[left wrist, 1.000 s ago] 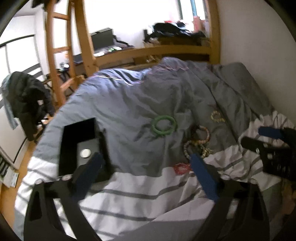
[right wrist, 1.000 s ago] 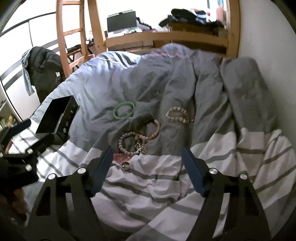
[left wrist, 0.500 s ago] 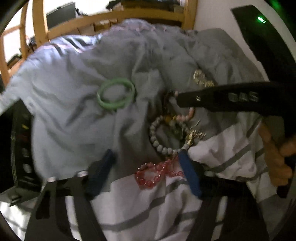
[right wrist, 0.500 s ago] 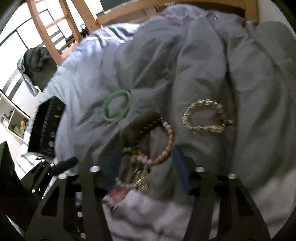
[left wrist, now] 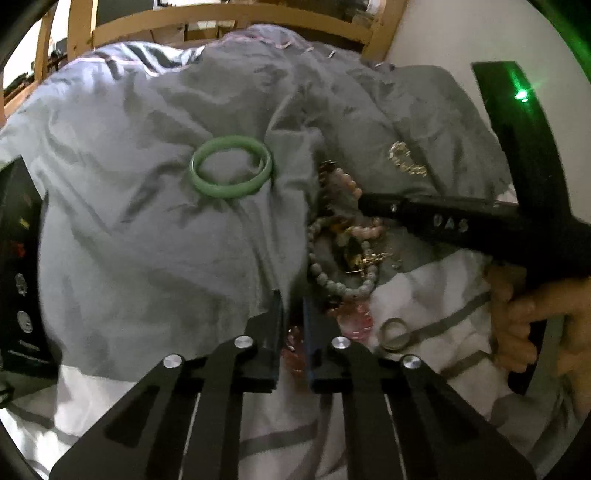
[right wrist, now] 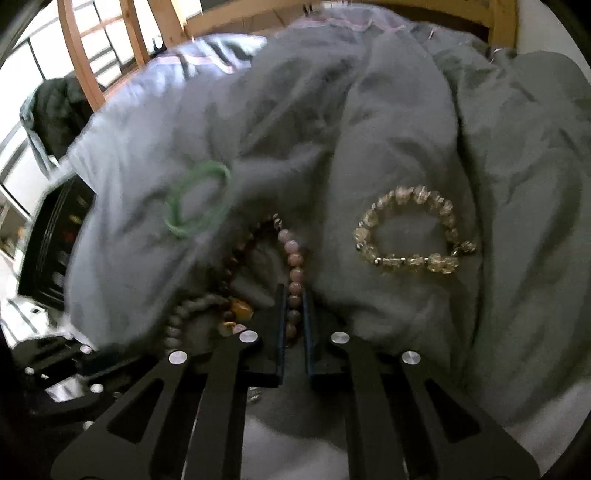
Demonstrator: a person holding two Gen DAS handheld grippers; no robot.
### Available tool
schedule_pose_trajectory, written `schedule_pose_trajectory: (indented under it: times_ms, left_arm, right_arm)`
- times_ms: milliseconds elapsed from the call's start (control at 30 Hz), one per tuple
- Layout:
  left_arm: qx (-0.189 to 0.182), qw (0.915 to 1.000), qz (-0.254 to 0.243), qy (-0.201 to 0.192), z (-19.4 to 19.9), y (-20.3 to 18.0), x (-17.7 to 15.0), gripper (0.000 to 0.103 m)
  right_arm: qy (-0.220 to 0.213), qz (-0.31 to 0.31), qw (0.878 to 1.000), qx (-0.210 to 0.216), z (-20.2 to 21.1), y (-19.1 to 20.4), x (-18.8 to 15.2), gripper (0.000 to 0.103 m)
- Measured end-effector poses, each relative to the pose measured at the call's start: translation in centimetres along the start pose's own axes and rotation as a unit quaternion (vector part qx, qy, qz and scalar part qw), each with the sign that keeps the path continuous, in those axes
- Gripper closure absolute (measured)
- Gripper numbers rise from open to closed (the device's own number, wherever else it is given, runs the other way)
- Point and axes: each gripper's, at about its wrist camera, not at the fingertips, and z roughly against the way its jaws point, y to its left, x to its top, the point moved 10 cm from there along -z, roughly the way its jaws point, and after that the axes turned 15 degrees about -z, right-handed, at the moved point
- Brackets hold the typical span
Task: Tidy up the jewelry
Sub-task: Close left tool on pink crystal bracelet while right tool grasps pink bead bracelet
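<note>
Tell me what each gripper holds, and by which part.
Left gripper: red bead bracelet, by its strand. Right gripper: pink bead bracelet, pinched across its beads.

A bedroom: rumpled duvet [left wrist: 155,236] under a wooden bunk frame [left wrist: 229,18].

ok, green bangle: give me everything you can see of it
The green bangle is one smooth, rigid closed ring, pale jade green, glassy or stone-like. It lies flat on the grey duvet, apart from the tangled bead bracelets to its right. Neither gripper touches it. In the right wrist view it is blurred.
</note>
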Motion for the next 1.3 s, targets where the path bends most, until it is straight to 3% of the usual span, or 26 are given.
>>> schedule_pose_trajectory:
  times_ms: [167,433,500,533,567,600,633,733,767,833,867,967,1033,1300]
  left_arm:
    - [-0.006,0.9998,0.005,-0.021,1.8,0.0,0.6,0.098]
    - [0.003,0.9995,0.013,-0.029,4.1,0.7,0.1,0.098]
    - [-0.015,0.9995,0.007,-0.027,4.1,0.0,-0.2,0.097]
    - [-0.019,0.9995,0.001,-0.025,3.9,-0.3,-0.1,0.094]
    - [-0.021,0.9995,-0.005,-0.022,3.8,-0.7,-0.3,0.076]
    - [-0.014,0.9995,-0.016,-0.022,3.7,-1.0,-0.4,0.045]
    - [-0.001,0.9994,-0.025,-0.025,3.7,-1.1,-0.3,0.032]
    - [0.017,0.9988,-0.045,-0.013,2.6,-1.4,-0.5,0.030]
    - [0.020,0.9989,-0.043,-0.004,2.1,-1.2,-0.7,0.033]
    - [0.014,0.9989,-0.038,0.024,0.8,-0.8,-1.6,0.059]
    - [0.008,0.9988,-0.034,0.035,0.3,-0.8,-1.9,0.078]
    - [0.009,0.9991,-0.019,0.038,0.5,0.1,-2.1,0.094]
    - [0.003,0.9996,-0.003,0.029,1.3,0.9,-2.0,0.094]
    - [0.036,0.9992,0.002,0.016,4.5,2.4,-1.9,0.097]
  right_arm:
    - [-0.021,-0.008,0.999,0.034,2.8,1.2,0.3,0.094]
    - [-0.042,-0.014,0.998,0.054,6.2,1.3,0.4,0.094]
    - [-0.044,-0.014,0.997,0.060,6.5,1.5,0.5,0.094]
    - [-0.045,-0.015,0.997,0.062,6.7,1.6,0.6,0.094]
    - [-0.046,-0.015,0.997,0.064,6.8,1.8,0.6,0.094]
    - [-0.048,-0.015,0.997,0.065,7.1,1.9,0.7,0.094]
    - [-0.049,-0.015,0.996,0.067,7.2,2.0,0.7,0.094]
    - [-0.050,-0.018,0.996,0.074,7.6,2.1,0.8,0.094]
    - [-0.051,-0.017,0.996,0.074,7.6,2.1,0.8,0.094]
    - [-0.049,-0.015,0.996,0.075,7.6,2.2,0.7,0.094]
    - [-0.048,-0.016,0.996,0.077,7.7,2.1,0.7,0.094]
    - [-0.049,-0.020,0.995,0.080,7.9,2.1,0.8,0.094]
    - [-0.051,-0.022,0.995,0.085,8.4,2.1,1.0,0.094]
    - [-0.054,-0.028,0.994,0.090,8.9,2.1,1.0,0.094]
